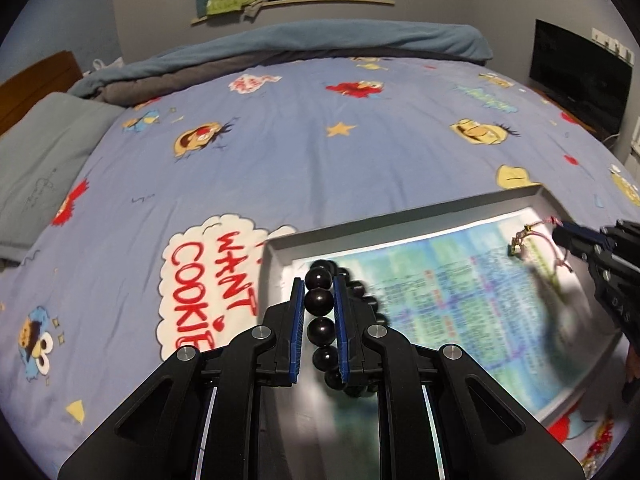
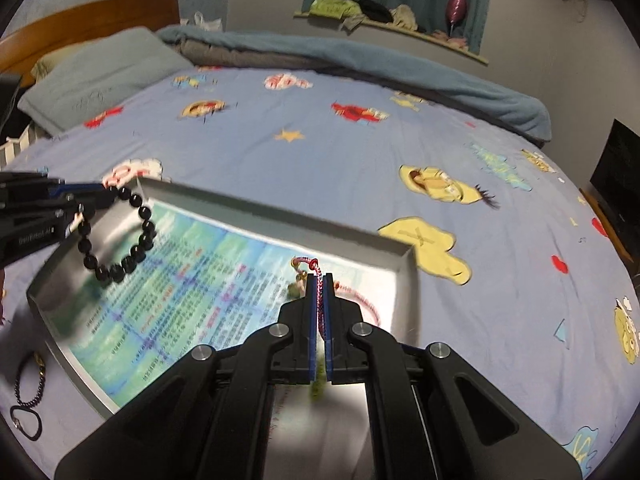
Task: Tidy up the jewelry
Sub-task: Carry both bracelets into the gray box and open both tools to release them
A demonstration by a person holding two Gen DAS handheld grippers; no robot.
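The black bead bracelet (image 1: 320,312) hangs clamped between the left tongs (image 1: 318,292), above the near-left corner of the grey tray (image 2: 280,216). The right tongs (image 2: 319,284) grip the pink cord bracelet (image 2: 316,276) over the tray's right part. The tray lies on the bed (image 2: 320,160).

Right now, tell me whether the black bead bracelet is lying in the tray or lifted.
Lifted. The left hand-held gripper pinches the black bead bracelet, whose loop hangs above the tray lining.
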